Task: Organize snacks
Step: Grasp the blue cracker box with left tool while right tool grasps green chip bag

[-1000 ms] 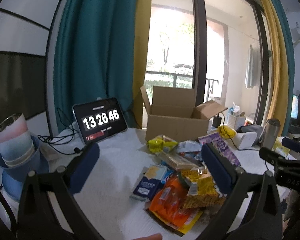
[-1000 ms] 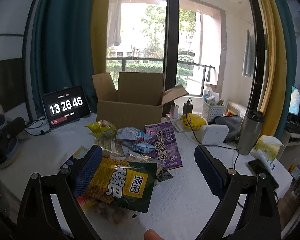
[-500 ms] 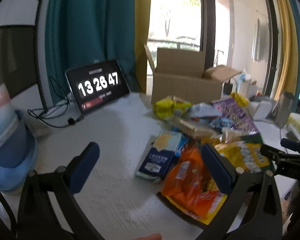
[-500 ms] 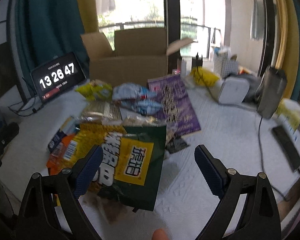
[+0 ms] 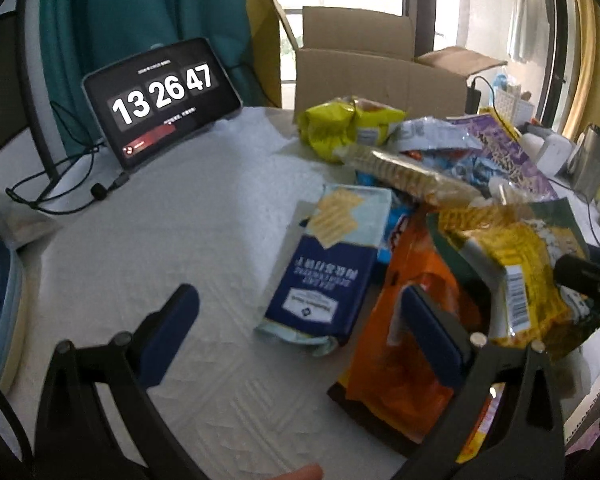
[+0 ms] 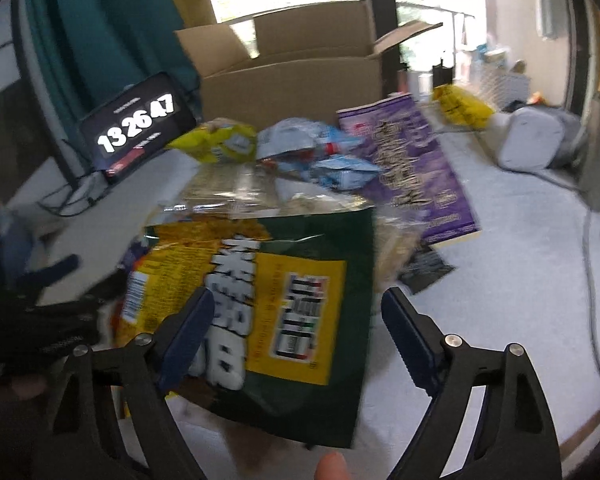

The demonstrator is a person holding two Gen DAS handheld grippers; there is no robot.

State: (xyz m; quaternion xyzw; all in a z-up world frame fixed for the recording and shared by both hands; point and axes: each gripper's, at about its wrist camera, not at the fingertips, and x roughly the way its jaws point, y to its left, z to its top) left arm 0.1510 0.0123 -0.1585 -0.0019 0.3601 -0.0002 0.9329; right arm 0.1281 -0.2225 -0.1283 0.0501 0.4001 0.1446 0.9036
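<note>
Snacks (image 5: pixel 440 216) piled by clock (image 5: pixel 162 90) reading 13 26 47; both claws spread.

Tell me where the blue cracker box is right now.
In the left wrist view, the blue cracker box lies flat on the white tablecloth, left of the orange bag, ahead of the open left gripper.

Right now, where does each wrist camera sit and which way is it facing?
Left wrist: behind the open left gripper, looking down over a navy cracker box and orange bag.
Right wrist: behind the open right gripper, above a dark green and yellow snack bag.
Both show the open cardboard box and the clock tablet.
</note>
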